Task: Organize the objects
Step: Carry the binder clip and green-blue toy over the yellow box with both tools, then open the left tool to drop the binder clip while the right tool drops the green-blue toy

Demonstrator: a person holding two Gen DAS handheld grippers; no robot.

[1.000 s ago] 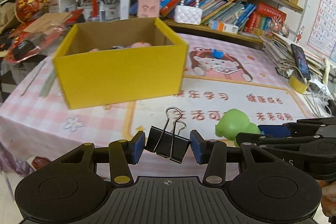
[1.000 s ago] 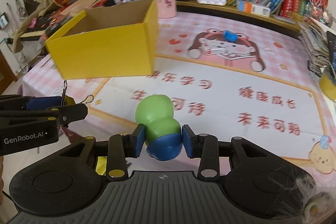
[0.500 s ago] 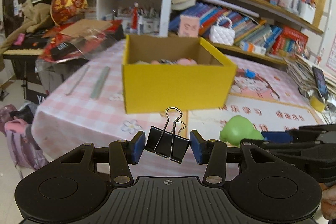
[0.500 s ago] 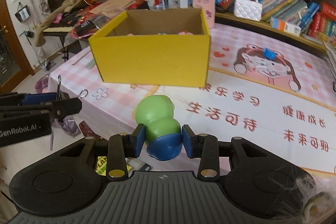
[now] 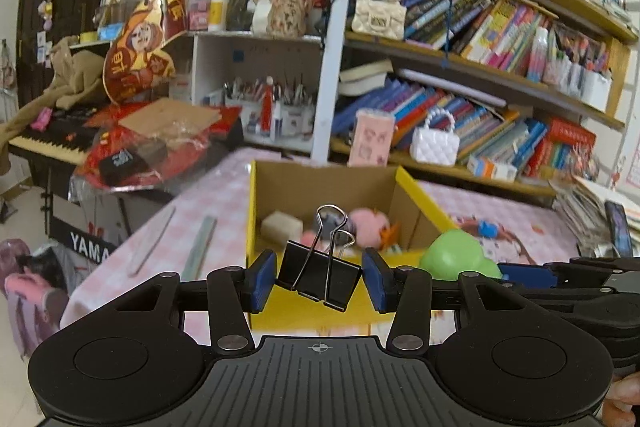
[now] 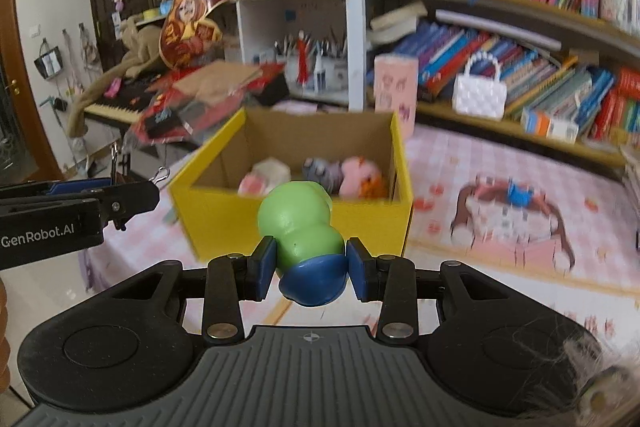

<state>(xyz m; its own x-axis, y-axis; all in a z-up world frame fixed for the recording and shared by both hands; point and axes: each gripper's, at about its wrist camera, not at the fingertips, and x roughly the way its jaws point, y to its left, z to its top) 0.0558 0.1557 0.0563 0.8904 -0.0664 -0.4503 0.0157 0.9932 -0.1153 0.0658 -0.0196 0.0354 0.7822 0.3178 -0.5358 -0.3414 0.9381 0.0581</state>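
Observation:
My left gripper (image 5: pixel 319 281) is shut on a black binder clip (image 5: pixel 320 275) with its wire handles up. My right gripper (image 6: pixel 310 269) is shut on a green toy with a blue base (image 6: pixel 306 241). Both are held in the air in front of an open yellow cardboard box (image 6: pixel 224 223) on the pink tablecloth. Inside the box (image 5: pixel 412 187) lie a white block (image 5: pixel 282 227), a pink plush (image 5: pixel 370 223) and other small toys. In the left wrist view the green toy (image 5: pixel 456 257) shows at the right beside the right gripper's arm; in the right wrist view the left gripper (image 6: pixel 116 197) reaches in from the left edge.
A pink checked tablecloth (image 6: pixel 500 267) with a cartoon print covers the table. Bookshelves (image 5: pixel 500 99) stand behind the box, with a pink cup (image 6: pixel 394 91) and a white handbag (image 6: pixel 480 95). A keyboard piano (image 5: pixel 48 139) and red clutter (image 5: pixel 152 151) lie to the left. A phone (image 5: pixel 618 231) rests at the right.
Both grippers have risen and tilted up with their objects, so the box's inside and the upper shelves now show. The grips are unchanged.

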